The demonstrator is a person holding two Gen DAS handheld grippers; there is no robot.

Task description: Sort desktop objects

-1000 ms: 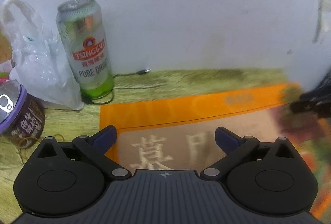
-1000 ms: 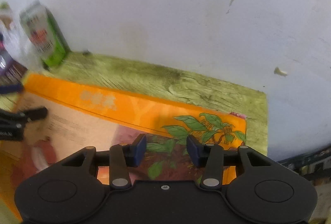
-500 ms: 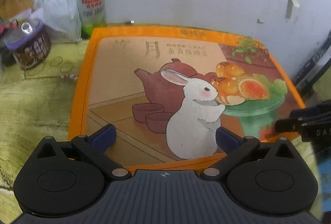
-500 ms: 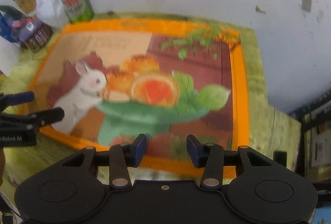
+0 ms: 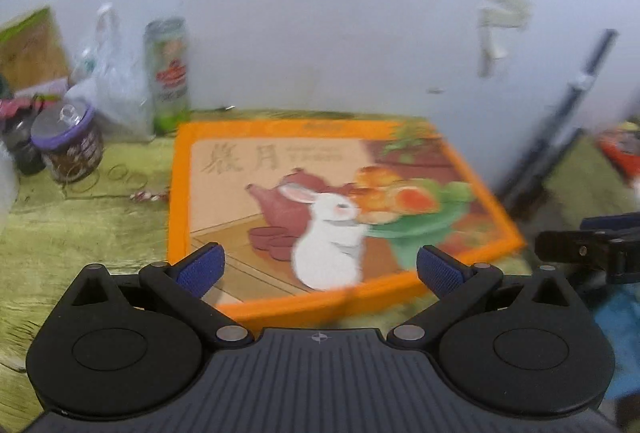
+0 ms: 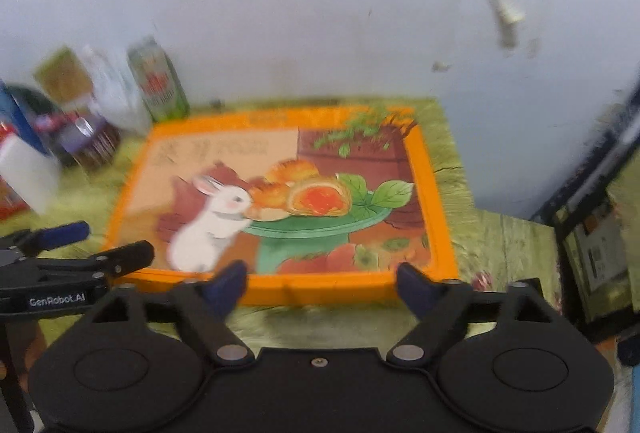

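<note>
A flat orange gift box with a rabbit and pastry picture (image 5: 320, 201) lies on the green wood-grain table against the white wall; it also shows in the right wrist view (image 6: 288, 201). My left gripper (image 5: 320, 267) is open and empty, hovering just short of the box's near edge. My right gripper (image 6: 322, 283) is open and empty, at the box's near right edge. Neither touches the box. The left gripper's fingers (image 6: 80, 257) show at the left of the right wrist view.
At the back left stand a green beer can (image 5: 168, 73), a white plastic bag (image 5: 108, 89), a purple-lidded tin (image 5: 70, 143) and a dark jar. Loose rubber bands (image 5: 116, 175) lie on the table. A dark rack (image 6: 592, 245) stands beyond the table's right edge.
Both grippers have pulled back from over the box, which now lies whole in view. The right gripper's fingers have spread from narrow to wide open. The left stayed open.
</note>
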